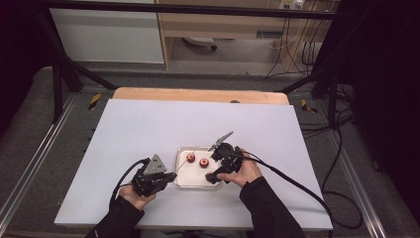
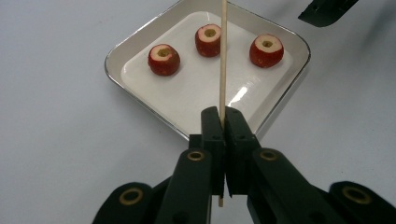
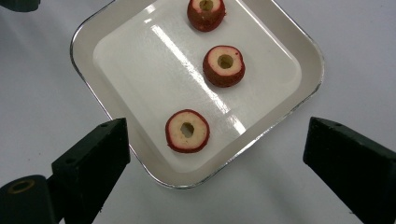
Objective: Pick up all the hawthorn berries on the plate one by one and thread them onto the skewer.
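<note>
A shallow white tray (image 2: 140,100) holds three cored red fruit pieces (image 2: 164,59), (image 2: 208,40), (image 2: 266,50). My left gripper (image 2: 223,114) is shut on a thin wooden skewer (image 2: 222,56) that points over the tray's middle. In the high view the left gripper (image 1: 171,175) sits just left of the tray (image 1: 193,184), and the right gripper (image 1: 214,166) hovers over its right side. My right gripper (image 3: 217,133) stands wide open above the tray (image 3: 88,88). The nearest fruit piece (image 3: 187,131) lies below, between its jaws and untouched.
The tray rests on a white board (image 1: 148,129) on a wooden table. Bare board lies to the left, to the right and behind the tray. Black cables (image 1: 297,183) trail from both grippers toward the table's front edge. A metal frame surrounds the table.
</note>
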`<move>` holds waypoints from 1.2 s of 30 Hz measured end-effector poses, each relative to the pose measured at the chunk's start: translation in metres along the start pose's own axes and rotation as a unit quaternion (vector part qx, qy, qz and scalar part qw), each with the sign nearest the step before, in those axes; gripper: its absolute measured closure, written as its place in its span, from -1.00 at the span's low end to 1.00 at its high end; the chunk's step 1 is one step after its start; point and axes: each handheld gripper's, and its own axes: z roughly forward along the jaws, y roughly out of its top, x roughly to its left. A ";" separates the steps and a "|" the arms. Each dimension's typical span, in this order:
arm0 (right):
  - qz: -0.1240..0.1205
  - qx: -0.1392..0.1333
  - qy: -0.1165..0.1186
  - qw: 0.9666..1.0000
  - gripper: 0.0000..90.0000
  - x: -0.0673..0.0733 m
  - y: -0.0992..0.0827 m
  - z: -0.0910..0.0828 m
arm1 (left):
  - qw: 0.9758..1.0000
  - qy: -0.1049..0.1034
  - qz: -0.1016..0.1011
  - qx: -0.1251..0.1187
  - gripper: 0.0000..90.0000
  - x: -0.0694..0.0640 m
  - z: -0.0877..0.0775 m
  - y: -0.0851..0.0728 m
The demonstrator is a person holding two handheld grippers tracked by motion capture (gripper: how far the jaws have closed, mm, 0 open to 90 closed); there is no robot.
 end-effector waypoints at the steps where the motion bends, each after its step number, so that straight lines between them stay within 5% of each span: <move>1: 0.008 0.005 0.003 1.000 -0.77 -0.001 0.002 0.001 | 1.000 0.000 0.000 -0.001 0.96 0.000 0.000 0.000; 15: 0.055 0.032 0.024 0.998 -0.40 -0.002 0.010 0.012 | 1.000 0.003 -0.002 0.002 0.95 0.001 0.001 0.000; 22: 0.113 0.050 0.042 0.991 -0.18 -0.002 0.011 0.023 | 1.000 0.002 -0.002 0.002 0.95 0.001 0.001 0.001; 36: 0.178 0.069 0.042 0.981 0.07 0.000 0.010 0.032 | 1.000 0.001 0.000 0.002 0.96 0.000 0.001 0.000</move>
